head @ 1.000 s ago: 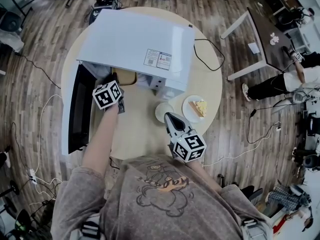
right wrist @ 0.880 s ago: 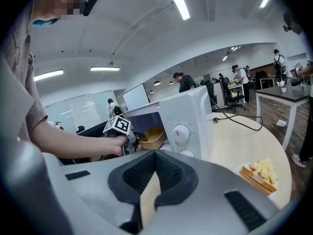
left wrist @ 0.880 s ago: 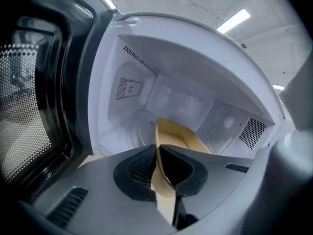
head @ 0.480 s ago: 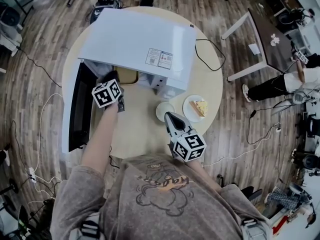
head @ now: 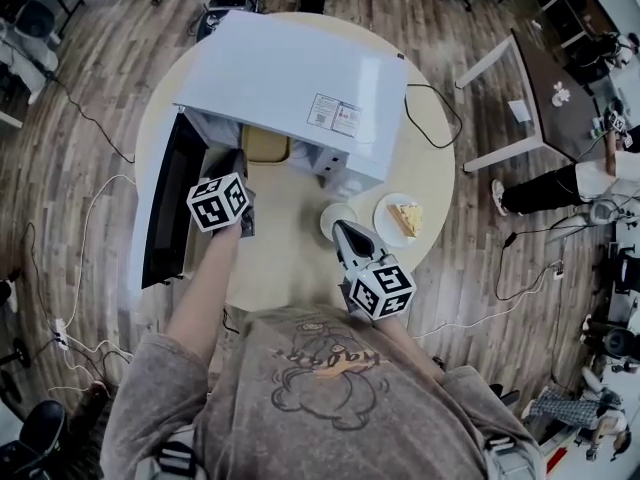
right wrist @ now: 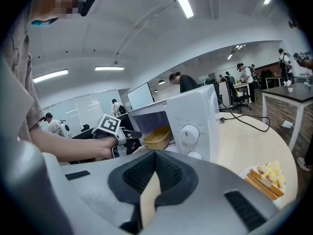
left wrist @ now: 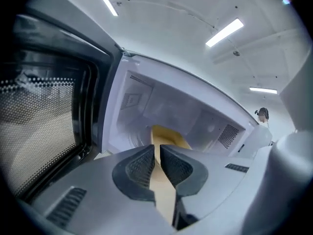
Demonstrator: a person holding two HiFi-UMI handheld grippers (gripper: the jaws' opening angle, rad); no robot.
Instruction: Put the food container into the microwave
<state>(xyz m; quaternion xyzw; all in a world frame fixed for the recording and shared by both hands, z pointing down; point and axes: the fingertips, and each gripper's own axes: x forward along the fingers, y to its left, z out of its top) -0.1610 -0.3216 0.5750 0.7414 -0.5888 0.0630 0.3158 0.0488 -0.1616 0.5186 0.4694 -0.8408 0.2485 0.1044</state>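
The yellow food container sits inside the white microwave, just within its mouth, and shows in the left gripper view and the right gripper view. The microwave door hangs open to the left. My left gripper points into the opening, a short way in front of the container; its jaws are shut with nothing between them. My right gripper hovers over the table near my body, shut and empty.
A plate with a piece of cake and a small white cup stand on the round table to the right of the microwave. A black cable runs across the table's right side. People and desks are in the background.
My left gripper has drawn back slightly from the microwave mouth. The container stays inside, and the right gripper has hardly moved.
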